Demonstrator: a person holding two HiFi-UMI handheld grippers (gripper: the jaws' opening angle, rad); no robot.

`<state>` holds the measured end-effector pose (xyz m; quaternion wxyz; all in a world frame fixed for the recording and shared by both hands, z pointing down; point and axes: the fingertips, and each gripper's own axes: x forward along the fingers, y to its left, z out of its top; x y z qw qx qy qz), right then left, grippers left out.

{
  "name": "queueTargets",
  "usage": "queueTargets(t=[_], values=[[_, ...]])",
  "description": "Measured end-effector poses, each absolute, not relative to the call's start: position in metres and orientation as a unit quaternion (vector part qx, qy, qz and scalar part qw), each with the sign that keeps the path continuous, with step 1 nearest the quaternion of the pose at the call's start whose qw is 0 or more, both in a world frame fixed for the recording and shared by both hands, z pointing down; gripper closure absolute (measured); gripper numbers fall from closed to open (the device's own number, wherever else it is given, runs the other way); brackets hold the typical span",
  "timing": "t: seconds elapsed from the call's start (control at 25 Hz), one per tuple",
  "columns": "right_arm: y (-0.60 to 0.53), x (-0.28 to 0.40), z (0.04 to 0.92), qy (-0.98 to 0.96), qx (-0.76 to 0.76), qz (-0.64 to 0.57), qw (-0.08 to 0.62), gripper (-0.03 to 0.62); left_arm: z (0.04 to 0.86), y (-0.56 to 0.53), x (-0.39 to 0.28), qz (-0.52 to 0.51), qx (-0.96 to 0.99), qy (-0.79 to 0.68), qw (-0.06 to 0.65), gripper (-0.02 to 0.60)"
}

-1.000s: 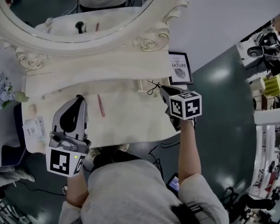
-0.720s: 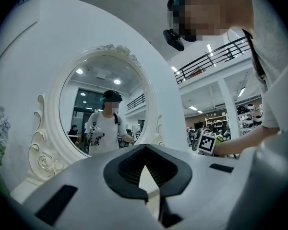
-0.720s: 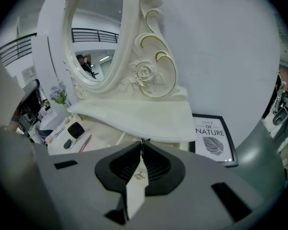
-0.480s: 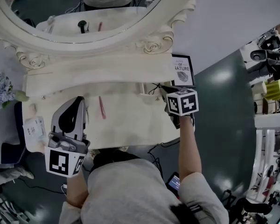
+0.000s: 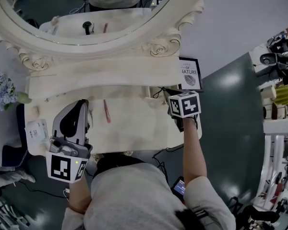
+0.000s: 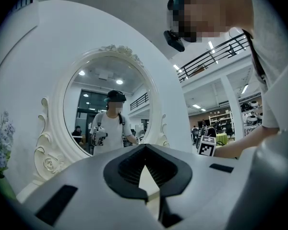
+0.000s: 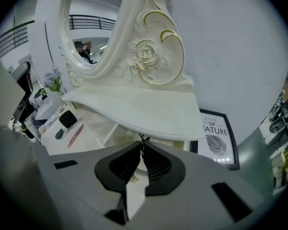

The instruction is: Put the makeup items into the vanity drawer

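Note:
A slim pink makeup stick (image 5: 106,110) lies on the cream vanity top (image 5: 134,123), between the two grippers; it also shows in the right gripper view (image 7: 75,134). My left gripper (image 5: 82,102) rests at the top's left side, just left of the stick, jaws shut with nothing between them (image 6: 145,153). My right gripper (image 5: 164,91) reaches under the vanity's shelf (image 5: 105,73) at the right. It is shut on a thin black wiry piece (image 7: 143,140) beside a small cream drawer front (image 5: 148,90). What the black piece belongs to is hidden.
An oval carved mirror (image 5: 158,44) stands behind the shelf. A framed print (image 5: 188,73) leans against the wall at the right. Blue flowers (image 5: 2,91) and a printed packet (image 5: 36,129) lie at the left edge. A cable (image 5: 163,152) hangs off the front edge.
My right gripper has shifted slightly left toward the drawer front, still shut on the black piece. The left gripper and pink stick have stayed where they were.

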<state>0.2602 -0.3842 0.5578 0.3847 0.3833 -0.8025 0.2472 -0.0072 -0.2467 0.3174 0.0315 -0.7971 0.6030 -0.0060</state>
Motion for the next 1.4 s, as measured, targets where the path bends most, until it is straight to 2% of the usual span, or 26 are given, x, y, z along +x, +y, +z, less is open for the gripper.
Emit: queueTargets(t=[0.36, 0.64, 1.08, 1.4], values=[[-0.385, 0.265, 0.565, -0.795, 0.397, 0.226, 0.398, 0.559, 0.318, -0.237, -0.008, -0.011, -0.790, 0.612, 0.033, 0.568], [-0.381, 0.265, 0.558, -0.804, 0.407, 0.222, 0.371, 0.559, 0.317, -0.228, -0.010, -0.014, -0.785, 0.618, 0.035, 0.568], [-0.345, 0.225, 0.492, -0.872, 0.395, 0.198, 0.213, 0.566, 0.306, -0.218, -0.009, -0.006, -0.791, 0.610, 0.047, 0.568], [-0.308, 0.193, 0.457, -0.897, 0.380, 0.171, 0.146, 0.566, 0.300, -0.203, -0.016, -0.001, -0.796, 0.603, 0.053, 0.568]])
